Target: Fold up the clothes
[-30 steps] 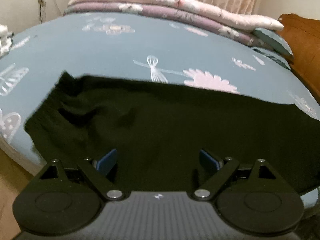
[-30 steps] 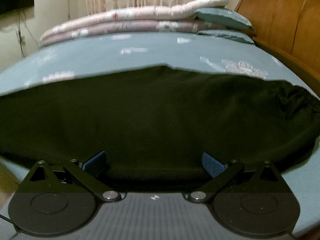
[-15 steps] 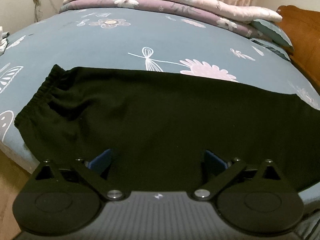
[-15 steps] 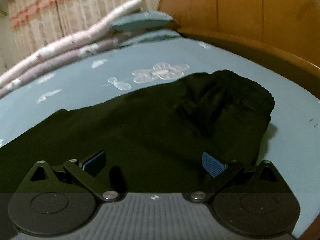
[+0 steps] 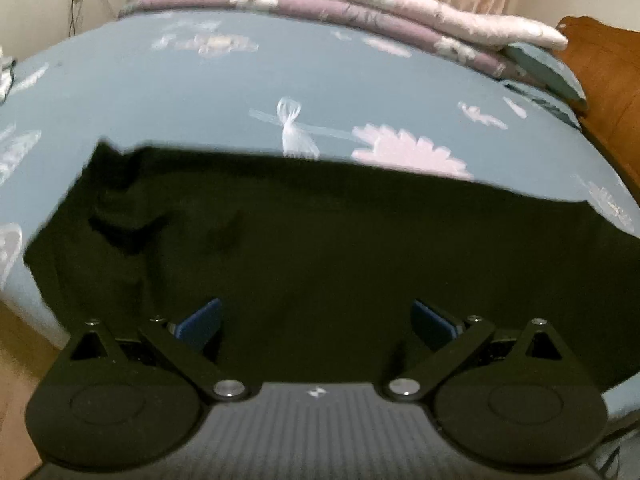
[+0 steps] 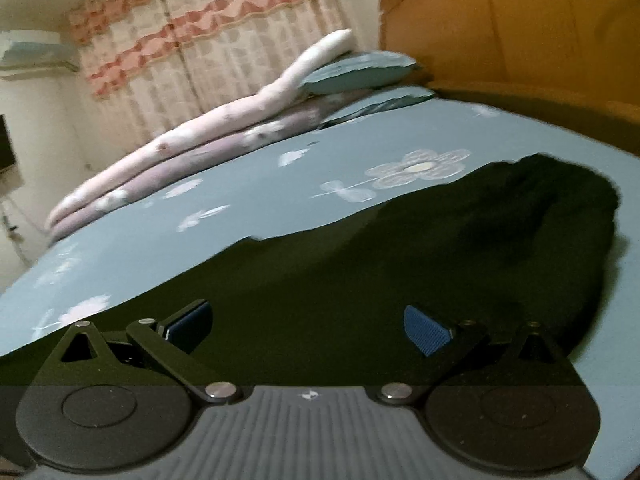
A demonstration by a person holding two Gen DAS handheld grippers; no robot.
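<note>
Since a second ago the left view has hardly shifted: the left tool (image 5: 316, 320) hangs over the near edge of the black garment (image 5: 320, 248), jaws spread wide, nothing between the blue pads (image 5: 200, 320). The garment lies flat across the bed (image 5: 300, 76), its gathered end at the left, close to the bed's left edge where the floor shows. With the cloth let go and spread out, I judge one fold is laid and the next grip is due. Beyond the garment's far edge the sheet is bare up to the stacked quilts (image 5: 360, 12).

Swinging rightward, the right view now looks at the garment's bunched right end (image 6: 560, 216) instead of its long middle. The right tool (image 6: 308, 328) is released too, its pads (image 6: 424, 328) apart over the cloth and clear of it. That end sits near the wooden headboard (image 6: 520, 40), with a strip of sheet between; open bed stretches left.
</note>
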